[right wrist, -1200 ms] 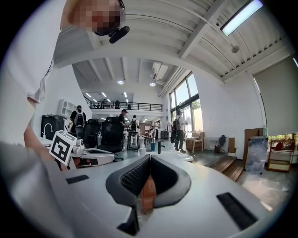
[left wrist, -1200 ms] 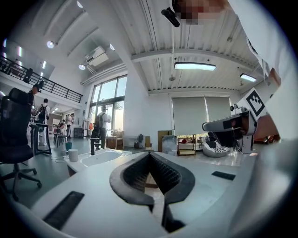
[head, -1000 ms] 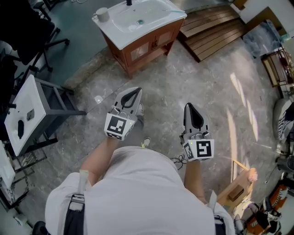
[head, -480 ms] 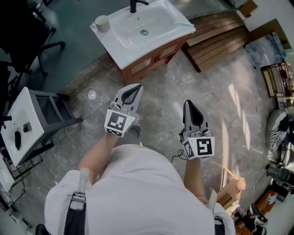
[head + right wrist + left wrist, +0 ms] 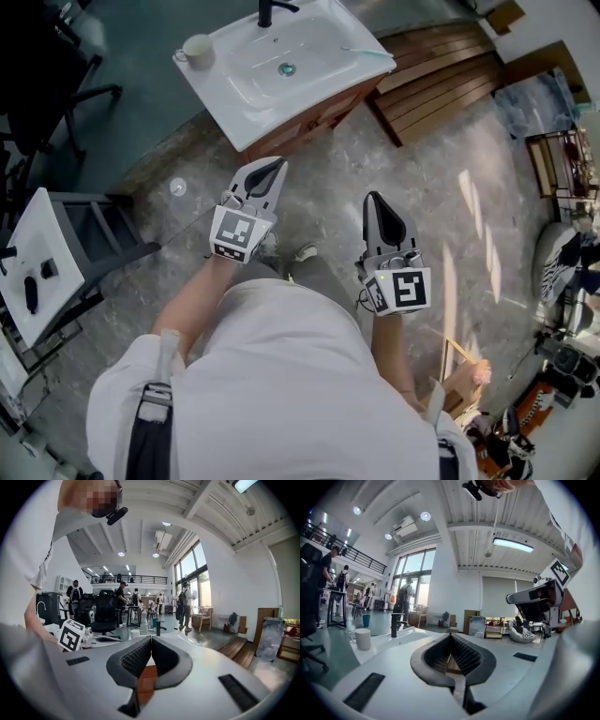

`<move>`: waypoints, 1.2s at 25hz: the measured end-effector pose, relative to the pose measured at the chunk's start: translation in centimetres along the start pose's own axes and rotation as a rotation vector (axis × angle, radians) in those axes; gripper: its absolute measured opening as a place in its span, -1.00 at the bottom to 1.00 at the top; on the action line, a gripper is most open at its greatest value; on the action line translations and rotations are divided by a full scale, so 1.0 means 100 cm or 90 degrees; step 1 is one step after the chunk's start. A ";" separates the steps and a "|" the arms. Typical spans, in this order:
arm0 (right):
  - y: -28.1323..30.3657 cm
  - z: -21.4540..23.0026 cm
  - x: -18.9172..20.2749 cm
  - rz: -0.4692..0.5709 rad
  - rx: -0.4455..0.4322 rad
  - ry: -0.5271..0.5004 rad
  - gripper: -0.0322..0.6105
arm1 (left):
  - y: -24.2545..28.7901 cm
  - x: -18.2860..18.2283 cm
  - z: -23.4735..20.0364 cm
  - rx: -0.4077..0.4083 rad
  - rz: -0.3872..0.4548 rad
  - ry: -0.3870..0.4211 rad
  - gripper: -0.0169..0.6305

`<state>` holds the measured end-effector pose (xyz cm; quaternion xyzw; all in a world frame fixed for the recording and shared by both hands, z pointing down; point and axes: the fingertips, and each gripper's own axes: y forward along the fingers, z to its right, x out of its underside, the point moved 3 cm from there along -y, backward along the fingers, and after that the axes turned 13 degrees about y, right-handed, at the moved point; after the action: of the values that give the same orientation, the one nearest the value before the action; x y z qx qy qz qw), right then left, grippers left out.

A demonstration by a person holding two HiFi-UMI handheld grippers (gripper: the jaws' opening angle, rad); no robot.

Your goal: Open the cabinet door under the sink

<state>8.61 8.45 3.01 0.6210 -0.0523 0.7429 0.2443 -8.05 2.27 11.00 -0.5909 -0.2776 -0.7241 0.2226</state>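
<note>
The white left gripper (image 5: 266, 172) and white right gripper (image 5: 374, 201) each had jaws pressed together on nothing. Both were near, not touching, the brown wooden cabinet (image 5: 315, 105) under the white rectangular sink (image 5: 242, 92).

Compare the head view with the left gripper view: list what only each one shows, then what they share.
Only the head view: the wooden boards beside the sink, and the marker cube on the left gripper.
Only the left gripper view: the ceiling lamps, the tall windows and people standing far off.
Both: the white sink, the mug on its corner, the black tap and the right gripper.
</note>
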 end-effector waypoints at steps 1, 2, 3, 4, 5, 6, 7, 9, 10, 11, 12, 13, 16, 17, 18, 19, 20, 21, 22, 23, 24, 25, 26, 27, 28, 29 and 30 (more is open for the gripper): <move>0.001 0.006 -0.001 0.000 0.000 0.000 -0.80 | 0.006 -0.001 0.002 0.000 0.000 -0.002 -0.91; 0.002 0.013 -0.003 0.001 0.000 0.001 -0.80 | 0.012 -0.003 0.003 -0.001 0.000 -0.002 -0.91; 0.003 0.021 -0.006 0.003 -0.002 0.002 -0.80 | 0.018 -0.005 0.005 -0.004 0.000 0.000 -0.91; 0.005 0.029 -0.009 0.005 -0.005 0.003 -0.80 | 0.024 -0.007 0.007 -0.009 -0.001 0.004 -0.91; 0.008 0.038 -0.012 0.008 -0.010 0.005 -0.80 | 0.030 -0.008 0.008 -0.015 -0.003 0.008 -0.91; 0.011 0.047 -0.016 0.010 -0.019 0.005 -0.80 | 0.036 -0.009 0.009 -0.024 -0.008 0.010 -0.91; 0.015 0.056 -0.019 0.012 -0.031 0.004 -0.80 | 0.043 -0.010 0.009 -0.035 -0.014 0.012 -0.91; 0.026 0.074 -0.027 0.011 -0.056 0.002 -0.80 | 0.056 -0.013 0.009 -0.063 -0.028 0.012 -0.91; 0.031 0.083 -0.031 0.010 -0.067 0.002 -0.80 | 0.061 -0.015 0.009 -0.077 -0.033 0.011 -0.91; 0.036 0.091 -0.035 0.009 -0.078 0.001 -0.80 | 0.066 -0.018 0.010 -0.087 -0.036 0.014 -0.91; 0.041 0.097 -0.037 0.008 -0.089 0.001 -0.80 | 0.070 -0.020 0.012 -0.093 -0.037 0.019 -0.91; 0.047 0.104 -0.038 0.007 -0.099 0.000 -0.80 | 0.074 -0.022 0.014 -0.096 -0.037 0.025 -0.91; 0.056 0.117 -0.034 -0.005 -0.119 0.005 -0.80 | 0.082 -0.021 0.018 -0.113 -0.041 0.022 -0.91; 0.058 0.121 -0.033 -0.010 -0.125 0.003 -0.80 | 0.084 -0.018 0.018 -0.120 -0.046 0.021 -0.91; 0.061 0.125 -0.031 -0.016 -0.130 0.002 -0.80 | 0.088 -0.013 0.018 -0.127 -0.052 0.020 -0.91; 0.065 0.129 -0.028 -0.023 -0.133 0.000 -0.80 | 0.092 -0.008 0.017 -0.133 -0.059 0.019 -0.91; 0.069 0.134 -0.023 -0.030 -0.135 0.001 -0.80 | 0.096 -0.002 0.016 -0.138 -0.065 0.017 -0.91; 0.073 0.140 -0.017 -0.038 -0.135 0.002 -0.80 | 0.102 0.004 0.014 -0.142 -0.069 0.015 -0.91; 0.077 0.146 -0.011 -0.045 -0.134 0.004 -0.80 | 0.108 0.010 0.013 -0.145 -0.072 0.015 -0.91; 0.082 0.152 -0.005 -0.051 -0.132 0.007 -0.80 | 0.114 0.014 0.011 -0.147 -0.073 0.017 -0.91; 0.087 0.157 0.001 -0.056 -0.130 0.009 -0.80 | 0.120 0.019 0.011 -0.146 -0.075 0.019 -0.91; 0.091 0.161 0.007 -0.060 -0.130 0.012 -0.80 | 0.125 0.025 0.011 -0.144 -0.077 0.021 -0.91; 0.096 0.165 0.014 -0.065 -0.131 0.014 -0.80 | 0.131 0.032 0.011 -0.142 -0.078 0.021 -0.91; 0.102 0.170 0.022 -0.071 -0.132 0.015 -0.80 | 0.136 0.039 0.012 -0.140 -0.079 0.019 -0.91; 0.108 0.174 0.031 -0.078 -0.134 0.017 -0.80 | 0.142 0.047 0.012 -0.140 -0.080 0.016 -0.91; 0.115 0.178 0.041 -0.086 -0.136 0.019 -0.80 | 0.147 0.056 0.012 -0.141 -0.080 0.012 -0.91; 0.123 0.181 0.051 -0.093 -0.138 0.019 -0.80 | 0.152 0.067 0.011 -0.143 -0.081 0.009 -0.91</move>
<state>19.03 -7.72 14.69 0.5819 -0.0835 0.7225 0.3640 1.29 -8.30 19.84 -0.5880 -0.2303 -0.7674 0.1108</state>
